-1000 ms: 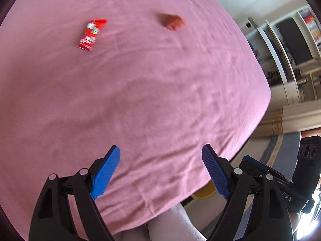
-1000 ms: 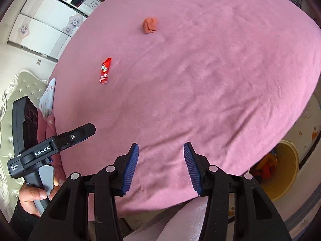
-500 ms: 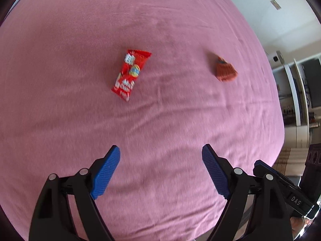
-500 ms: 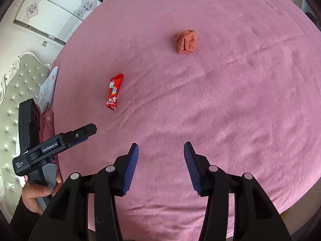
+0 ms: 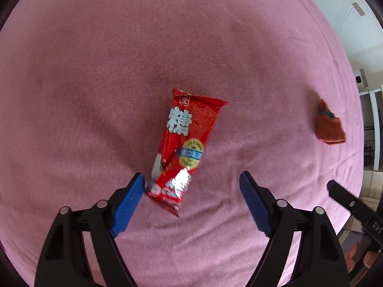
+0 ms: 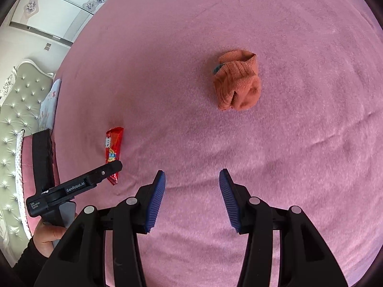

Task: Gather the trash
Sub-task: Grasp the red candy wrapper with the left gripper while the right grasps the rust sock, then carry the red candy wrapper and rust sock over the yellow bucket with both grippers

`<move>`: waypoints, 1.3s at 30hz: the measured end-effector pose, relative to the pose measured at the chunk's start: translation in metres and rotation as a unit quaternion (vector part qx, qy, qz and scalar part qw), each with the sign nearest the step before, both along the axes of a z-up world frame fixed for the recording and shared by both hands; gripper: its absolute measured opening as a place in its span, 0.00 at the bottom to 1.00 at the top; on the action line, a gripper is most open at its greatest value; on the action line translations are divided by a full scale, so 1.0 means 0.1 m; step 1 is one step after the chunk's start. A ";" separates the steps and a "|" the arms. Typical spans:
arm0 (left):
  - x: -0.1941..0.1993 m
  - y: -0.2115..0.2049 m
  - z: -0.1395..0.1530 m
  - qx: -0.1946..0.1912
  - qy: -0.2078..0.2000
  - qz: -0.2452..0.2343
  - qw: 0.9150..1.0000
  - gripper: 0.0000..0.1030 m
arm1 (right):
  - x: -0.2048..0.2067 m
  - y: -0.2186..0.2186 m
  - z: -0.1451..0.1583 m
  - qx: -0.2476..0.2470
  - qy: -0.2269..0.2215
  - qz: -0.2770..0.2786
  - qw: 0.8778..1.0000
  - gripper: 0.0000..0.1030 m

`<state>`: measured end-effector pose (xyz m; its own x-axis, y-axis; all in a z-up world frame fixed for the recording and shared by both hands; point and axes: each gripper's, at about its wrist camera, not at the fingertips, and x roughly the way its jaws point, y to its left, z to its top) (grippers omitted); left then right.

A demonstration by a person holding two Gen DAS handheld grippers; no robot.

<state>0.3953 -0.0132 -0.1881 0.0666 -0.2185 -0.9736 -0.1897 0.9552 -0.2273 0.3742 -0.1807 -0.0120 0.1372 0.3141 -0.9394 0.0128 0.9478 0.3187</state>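
A red candy wrapper (image 5: 186, 153) lies on the pink bedspread (image 5: 95, 71). My left gripper (image 5: 191, 191) points down over it, and its jaws are closing. The wrapper's lower end lies between the blue pads, close to the left pad (image 5: 126, 205) and well apart from the right one. In the right wrist view the same wrapper (image 6: 113, 148) lies at left, partly behind a left finger (image 6: 103, 173). A balled orange sock (image 6: 237, 81) lies ahead of my right gripper (image 6: 191, 186), which stands open with nothing between its pads. The sock (image 5: 329, 126) also shows at the right of the left wrist view.
A padded grey headboard (image 6: 16, 110) and a pillow (image 6: 49, 100) border the bed on the left, with white wardrobe doors (image 6: 59, 7) behind. A hand (image 6: 47, 236) grips the left tool. White shelving (image 5: 373, 124) stands beyond the bed's right edge.
Both grippers moved forward over the bed and lower. The wrapper grew large and now reaches between the left pads, which stand narrower. The sock came closer to the right gripper.
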 end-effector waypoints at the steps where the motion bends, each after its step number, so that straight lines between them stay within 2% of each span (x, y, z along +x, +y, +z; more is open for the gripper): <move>1: 0.02 0.00 -0.04 0.001 0.004 0.000 1.000 0.67 | 0.05 -0.01 -0.03 0.000 0.001 -0.003 1.000 0.46; 5: 0.09 0.03 -0.11 0.007 0.003 0.014 1.000 0.57 | 0.25 -0.05 -0.08 0.000 0.001 -0.012 1.000 0.46; 7: 0.13 0.07 -0.07 -0.005 -0.005 0.026 1.000 0.37 | 0.33 -0.08 -0.07 0.002 -0.002 -0.017 1.000 0.46; 10: 0.21 0.12 0.00 -0.055 -0.016 0.050 0.997 0.36 | 0.42 -0.10 -0.05 0.003 -0.006 -0.023 1.000 0.46; 18: 0.63 -0.22 0.23 -0.126 -0.050 0.048 0.990 0.35 | 0.44 -0.16 -0.02 -0.004 -0.005 -0.036 0.999 0.46; 25: 0.78 -0.65 0.20 -0.151 -0.047 0.026 0.987 0.35 | 0.42 -0.46 -0.04 -0.009 -0.002 -0.065 0.998 0.47; 30: 0.84 -0.87 0.09 -0.154 -0.031 0.015 0.988 0.35 | 0.56 -0.48 -0.07 0.003 -0.005 -0.072 0.997 0.46; 33: 0.83 -0.91 0.05 -0.160 -0.022 0.023 0.987 0.35 | 0.60 -0.41 -0.10 0.012 -0.003 -0.069 0.998 0.22; 36: 0.81 -0.91 0.05 -0.166 -0.018 0.031 0.985 0.35 | 0.51 -0.35 -0.05 0.005 -0.018 -0.066 0.998 0.21; 39: 0.71 -0.90 0.08 -0.170 -0.017 0.032 0.985 0.35 | 0.32 -0.32 0.02 0.019 -0.021 -0.056 0.998 0.20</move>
<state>0.4660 -0.1033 -0.1805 0.1227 -0.5264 -0.8414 -0.2327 0.8089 -0.5400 0.4061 -0.2124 -0.0101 0.2119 0.3306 -0.9197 0.1050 0.9279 0.3577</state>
